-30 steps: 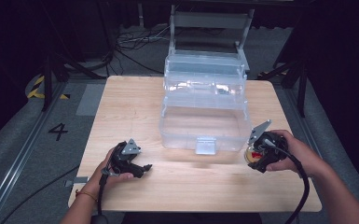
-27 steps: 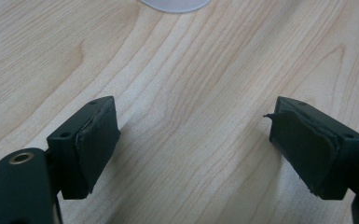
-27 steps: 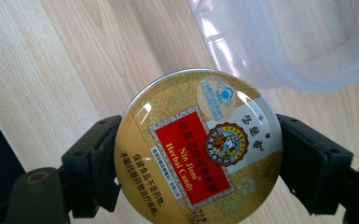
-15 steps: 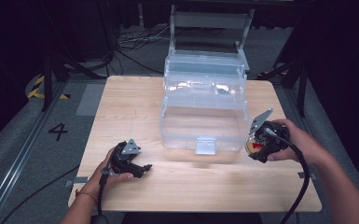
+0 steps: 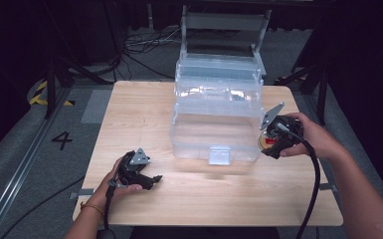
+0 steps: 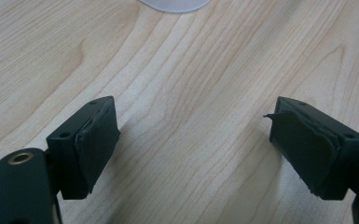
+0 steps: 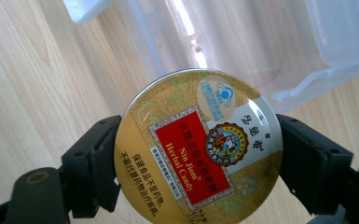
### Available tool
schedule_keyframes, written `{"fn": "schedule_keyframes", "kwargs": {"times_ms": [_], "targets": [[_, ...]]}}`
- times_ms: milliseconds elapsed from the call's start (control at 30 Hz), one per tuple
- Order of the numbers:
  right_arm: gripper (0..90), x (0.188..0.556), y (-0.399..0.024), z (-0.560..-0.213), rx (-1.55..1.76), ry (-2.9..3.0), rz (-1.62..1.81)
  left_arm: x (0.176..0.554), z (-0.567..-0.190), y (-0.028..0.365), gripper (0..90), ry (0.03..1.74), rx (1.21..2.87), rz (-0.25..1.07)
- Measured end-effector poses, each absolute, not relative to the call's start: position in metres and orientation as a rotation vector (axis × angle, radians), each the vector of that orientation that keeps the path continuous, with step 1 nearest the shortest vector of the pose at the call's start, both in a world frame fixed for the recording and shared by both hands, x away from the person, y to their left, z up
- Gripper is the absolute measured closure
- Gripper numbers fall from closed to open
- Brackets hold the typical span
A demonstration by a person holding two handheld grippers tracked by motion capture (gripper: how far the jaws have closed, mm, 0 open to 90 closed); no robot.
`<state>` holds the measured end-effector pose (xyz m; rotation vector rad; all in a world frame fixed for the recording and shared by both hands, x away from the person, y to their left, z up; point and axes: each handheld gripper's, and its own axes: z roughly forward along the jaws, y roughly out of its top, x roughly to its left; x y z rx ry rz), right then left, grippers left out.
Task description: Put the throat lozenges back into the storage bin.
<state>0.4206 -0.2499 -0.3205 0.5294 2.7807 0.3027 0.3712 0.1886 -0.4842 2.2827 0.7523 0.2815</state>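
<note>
right gripper [image 5: 267, 144]: clamped on round candy tin [image 7: 198, 147], jaws on its two sides, at 3 o'clock of the clear plastic box [image 5: 216, 114], just beside its right wall, above the surface [image 5: 144, 104] | left gripper [image 5: 151, 180]: jaws apart, nothing between, low over the surface at 7 o'clock of the box

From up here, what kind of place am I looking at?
Probably a lab or studio set up for recording: a lone wooden table, loose cables on the dark floor, and a number 4 marked beside a floor rail.
</note>
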Motion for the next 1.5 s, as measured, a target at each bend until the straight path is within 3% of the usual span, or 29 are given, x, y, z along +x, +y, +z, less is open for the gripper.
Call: {"fn": "schedule_keyframes", "kwargs": {"times_ms": [467, 1500], "targets": [[20.6, 0.448, -0.239, -0.316, 0.479, 2.781, 0.304, 0.371, -0.484, 0.189, 15.9, 0.751, 2.282, 0.282], [20.5, 0.488, -0.223, -0.356, 0.475, 2.858, 0.261, 0.371, -0.484, 0.189, 15.7, 0.752, 2.282, 0.283]]}}
